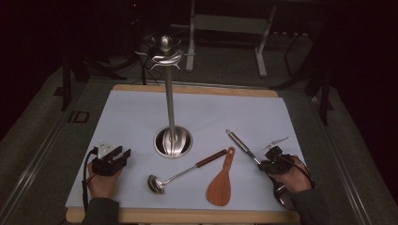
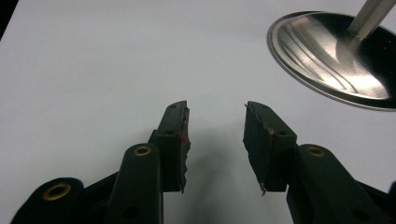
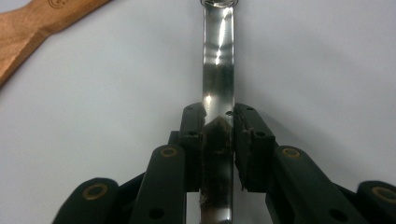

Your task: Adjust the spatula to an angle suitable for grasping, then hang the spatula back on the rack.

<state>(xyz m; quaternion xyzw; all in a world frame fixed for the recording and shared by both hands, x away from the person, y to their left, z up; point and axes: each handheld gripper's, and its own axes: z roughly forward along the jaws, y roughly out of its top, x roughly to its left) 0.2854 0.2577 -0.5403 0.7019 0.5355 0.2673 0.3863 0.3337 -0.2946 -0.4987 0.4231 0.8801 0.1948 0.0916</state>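
Was at the pick-up step: had the right gripper point(image 1: 264, 164) with its jaws narrowed and pressed from both sides on the handle of the steel utensil point(image 1: 239, 143), seen close in the right gripper view point(image 3: 217, 56). Lay low over the right of the white surface point(image 1: 131, 112), that utensil, handle end aimed toward the stand point(image 1: 170, 103); could not tell whether already lifted clear, nor see its head behind the hand. Kept the left gripper point(image 1: 123, 153) resting at the left, jaws apart with nothing between them, just short of the stand's base point(image 2: 327, 51). Left the ladle point(image 1: 180, 174) and the wooden spatula point(image 1: 221, 180) lying between the two hands. Called next, probably, for raising the utensil, tipping it upright and carrying its end hole up to a hook point(image 1: 165, 57) atop the stand, without knocking the pole.
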